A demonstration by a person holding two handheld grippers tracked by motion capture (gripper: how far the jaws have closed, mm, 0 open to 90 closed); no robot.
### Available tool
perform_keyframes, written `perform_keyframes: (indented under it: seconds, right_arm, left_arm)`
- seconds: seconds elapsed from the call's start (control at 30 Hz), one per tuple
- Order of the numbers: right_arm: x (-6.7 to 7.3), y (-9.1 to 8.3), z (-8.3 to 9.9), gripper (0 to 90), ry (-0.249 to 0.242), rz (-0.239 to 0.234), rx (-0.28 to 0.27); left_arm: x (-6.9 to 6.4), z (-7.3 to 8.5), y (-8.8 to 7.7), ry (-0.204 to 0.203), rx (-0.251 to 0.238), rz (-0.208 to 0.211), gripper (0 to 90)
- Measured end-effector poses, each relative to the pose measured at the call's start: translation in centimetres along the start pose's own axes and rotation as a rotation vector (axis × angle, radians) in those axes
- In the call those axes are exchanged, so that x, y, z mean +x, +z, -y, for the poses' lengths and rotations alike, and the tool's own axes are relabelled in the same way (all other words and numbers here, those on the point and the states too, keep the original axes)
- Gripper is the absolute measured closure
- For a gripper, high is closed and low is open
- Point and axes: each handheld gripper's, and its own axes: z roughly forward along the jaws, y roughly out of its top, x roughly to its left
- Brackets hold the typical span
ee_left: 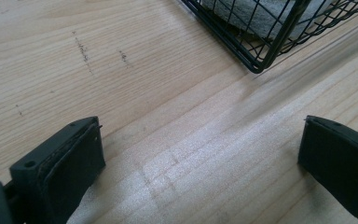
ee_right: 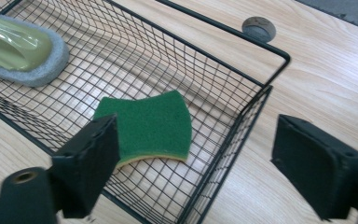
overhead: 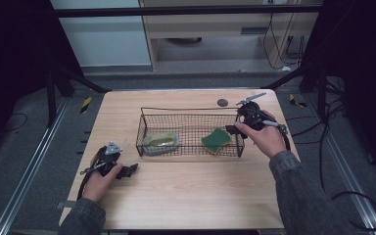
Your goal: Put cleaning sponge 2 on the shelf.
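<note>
A black wire basket [overhead: 191, 110] stands in the middle of the wooden table [overhead: 186, 191]. Inside it lie a green scouring sponge [overhead: 216, 140] [ee_right: 149, 126] at the right end and a grey pad with a yellow-green handle [overhead: 160, 142] [ee_right: 21, 49] at the left end. My right gripper [overhead: 234, 131] [ee_right: 196, 158] hovers open over the basket's right end, one jaw above the inside, the other outside the wall. My left gripper [overhead: 129, 170] [ee_left: 200, 158] rests open on bare wood near the basket's front left corner [ee_left: 258, 65], holding nothing.
A round grey cap [overhead: 222, 102] [ee_right: 259, 27] sits in the tabletop behind the basket. Bare wood stretches in front of the basket. Dark frame legs and cables stand on the floor around the table.
</note>
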Motion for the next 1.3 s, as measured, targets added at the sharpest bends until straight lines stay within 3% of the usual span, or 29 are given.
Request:
perform_keyframes:
  seconds: [0.33, 0.7, 0.93, 1.3]
  right_arm:
    - [-1.4, -1.5, 2.0, 23.3, 0.027, 0.04, -0.047]
    - [-3.5, -3.4, 5.5, 40.6, 0.095, 0.078, -0.092]
    - [-4.7, -3.2, 7.8, 50.5, 0.12, 0.09, -0.079]
    - [-5.4, -1.6, 10.3, 59.5, 0.14, 0.091, -0.05]
  left_arm:
    - [0.0, 0.0, 0.0, 0.0, 0.0, 0.0, 0.0]
    - [0.0, 0.0, 0.0, 0.0, 0.0, 0.0, 0.0]
    - [0.0, 0.0, 0.0, 0.0, 0.0, 0.0, 0.0]
    - [0.0, 0.0, 0.0, 0.0, 0.0, 0.0, 0.0]
